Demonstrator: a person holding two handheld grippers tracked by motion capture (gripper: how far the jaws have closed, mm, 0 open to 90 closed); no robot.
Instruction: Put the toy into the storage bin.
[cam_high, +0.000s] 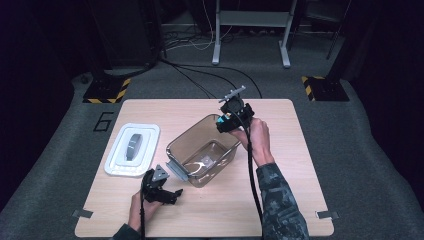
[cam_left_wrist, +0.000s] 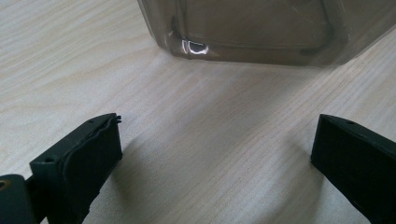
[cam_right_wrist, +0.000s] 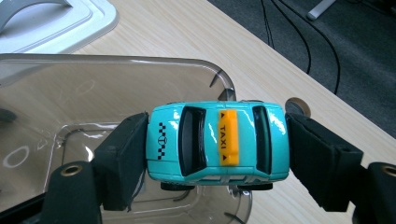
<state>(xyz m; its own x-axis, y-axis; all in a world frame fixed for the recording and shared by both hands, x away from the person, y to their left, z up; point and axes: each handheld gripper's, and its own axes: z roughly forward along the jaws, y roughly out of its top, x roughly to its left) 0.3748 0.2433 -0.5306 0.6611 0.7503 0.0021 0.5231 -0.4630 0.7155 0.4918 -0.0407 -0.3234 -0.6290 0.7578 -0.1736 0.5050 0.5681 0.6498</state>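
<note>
High view: one toy taxi (cam_high: 223, 121), one clear bin (cam_high: 202, 150), one lid (cam_high: 132, 149).

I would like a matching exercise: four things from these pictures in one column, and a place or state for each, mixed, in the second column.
1. toy taxi
2. white lid
3. clear plastic bin
4. left gripper

a. open, near the table's front edge
b. lies left of the bin
c. clamped between the right gripper's jaws
d. lidless at mid table

Pairs: 1-c, 2-b, 3-d, 4-a
</note>
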